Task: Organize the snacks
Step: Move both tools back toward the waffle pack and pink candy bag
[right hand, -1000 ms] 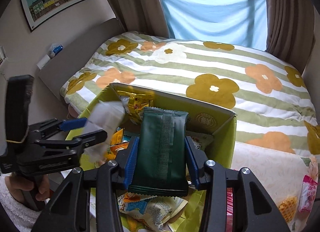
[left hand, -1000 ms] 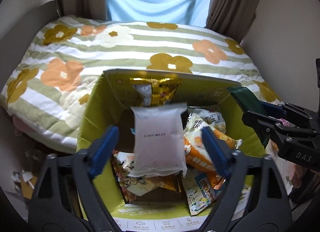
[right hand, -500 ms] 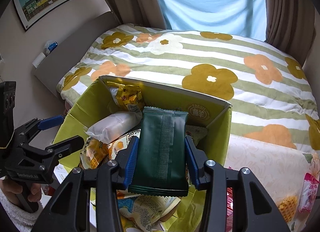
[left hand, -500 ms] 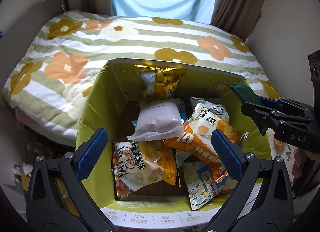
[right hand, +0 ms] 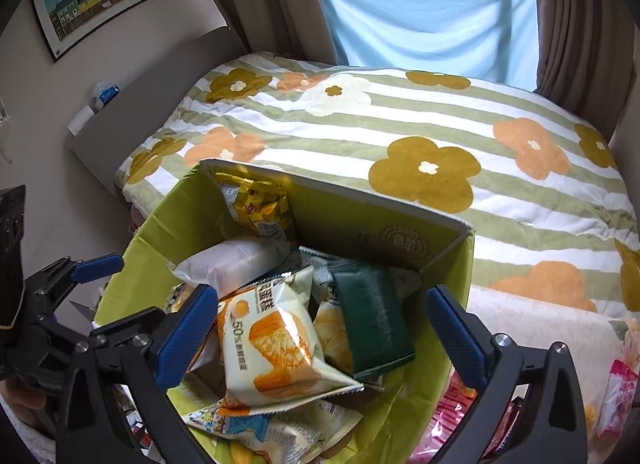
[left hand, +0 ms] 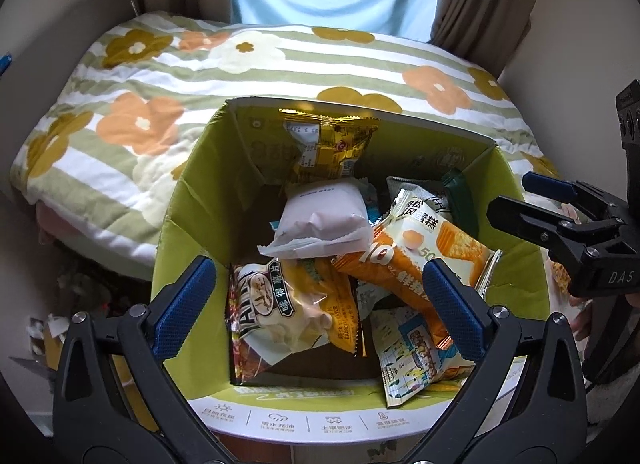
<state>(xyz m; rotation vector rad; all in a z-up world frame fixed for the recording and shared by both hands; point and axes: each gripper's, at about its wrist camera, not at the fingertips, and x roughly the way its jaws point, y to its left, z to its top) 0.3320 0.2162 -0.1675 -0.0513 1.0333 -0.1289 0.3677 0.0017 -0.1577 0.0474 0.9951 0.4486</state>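
Both the left gripper (left hand: pixel 316 300) and the right gripper (right hand: pixel 326 330) hang wide open and empty over the green carton (left hand: pixel 180 220), where the dark green packet (right hand: pixel 370 328) lies loosely atop a slippery heap and could slide.

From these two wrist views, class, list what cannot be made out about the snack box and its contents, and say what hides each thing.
- Floor of the box: both views, buried under packets.
- Dark green packet: left wrist view shows only a corner behind the orange cake packet.
- Pink packets: right wrist view, cut off by the frame edge and the right gripper.
- Gold packet print: too small.
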